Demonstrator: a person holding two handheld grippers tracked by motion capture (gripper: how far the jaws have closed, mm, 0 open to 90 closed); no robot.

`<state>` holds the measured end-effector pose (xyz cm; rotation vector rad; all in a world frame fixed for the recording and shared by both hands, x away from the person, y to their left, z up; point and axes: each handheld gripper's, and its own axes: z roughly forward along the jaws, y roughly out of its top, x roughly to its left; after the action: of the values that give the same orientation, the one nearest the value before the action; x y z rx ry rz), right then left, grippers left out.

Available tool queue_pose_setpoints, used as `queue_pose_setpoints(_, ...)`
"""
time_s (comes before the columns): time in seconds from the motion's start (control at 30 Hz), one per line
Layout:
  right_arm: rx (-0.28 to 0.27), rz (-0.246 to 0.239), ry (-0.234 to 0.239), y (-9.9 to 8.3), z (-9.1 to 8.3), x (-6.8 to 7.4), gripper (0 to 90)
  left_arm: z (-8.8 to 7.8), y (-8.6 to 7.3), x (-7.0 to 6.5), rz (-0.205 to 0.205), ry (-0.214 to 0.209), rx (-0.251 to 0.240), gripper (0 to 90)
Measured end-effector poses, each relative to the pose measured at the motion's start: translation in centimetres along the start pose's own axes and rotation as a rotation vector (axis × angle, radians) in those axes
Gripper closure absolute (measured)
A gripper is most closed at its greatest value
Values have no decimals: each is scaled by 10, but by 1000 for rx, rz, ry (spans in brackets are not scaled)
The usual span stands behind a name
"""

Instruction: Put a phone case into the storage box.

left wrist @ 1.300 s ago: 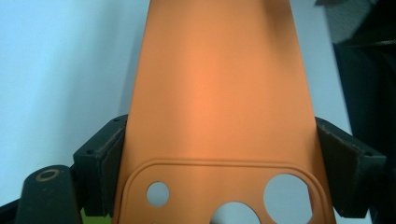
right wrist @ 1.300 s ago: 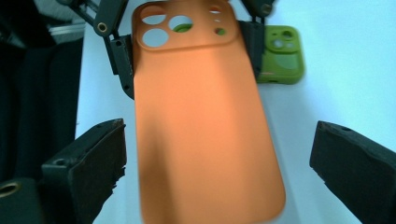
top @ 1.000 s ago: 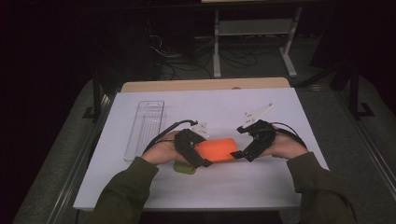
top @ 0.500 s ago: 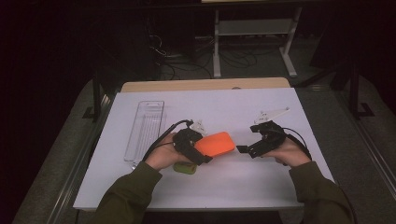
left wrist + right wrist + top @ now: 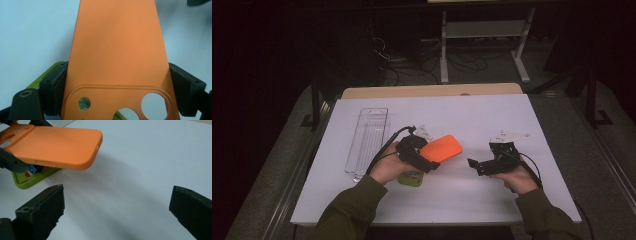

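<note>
High view: left tongs (image 5: pixel 428 161) clamp the orange phone case (image 5: pixel 441 148) above a green case (image 5: pixel 410 178), while right tongs (image 5: pixel 477 165) gape empty over the counter (image 5: pixel 472 115).

Both forearms wear olive-green sleeves (image 5: pixel 354 210) reaching to the wrists. The left gripper (image 5: pixel 431 165) is a chunky black body with a thick black cable looping off its near-left side and a pale grey three-cornered plate (image 5: pixel 422 132) on top. The right gripper (image 5: pixel 473 164) is black too — same grey plate, thinner black cable curling right. Its blocky jaws have matte, rough-edged pads (image 5: pixel 53 202) — each with a small round screw hole.
</note>
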<state>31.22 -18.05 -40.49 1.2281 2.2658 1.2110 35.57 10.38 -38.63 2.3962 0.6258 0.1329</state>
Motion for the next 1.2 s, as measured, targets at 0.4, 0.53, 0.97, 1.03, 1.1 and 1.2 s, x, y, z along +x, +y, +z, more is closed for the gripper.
queue_pose_setpoints(0.4,-6,-69,-36,-7,14,7,0,-3,0,3,-21,-4,-22,156)
queue_pose_setpoints(0.53,-7,-105,-56,-8,15,11,0,-3,0,4,-25,-4,-24,156)
queue_pose_setpoints(0.97,-17,-212,-98,-6,14,15,0,-2,-1,4,-22,-6,-18,156)
queue_pose_setpoints(1.03,-17,-232,-104,-5,13,16,0,-2,-1,4,-11,-5,-15,156)
queue_pose_setpoints(1.1,-19,-247,-112,-5,13,17,0,-1,-1,3,-9,-6,-15,156)
queue_pose_setpoints(1.2,-17,-269,-121,-6,13,18,0,-1,-1,3,-8,-6,-15,156)
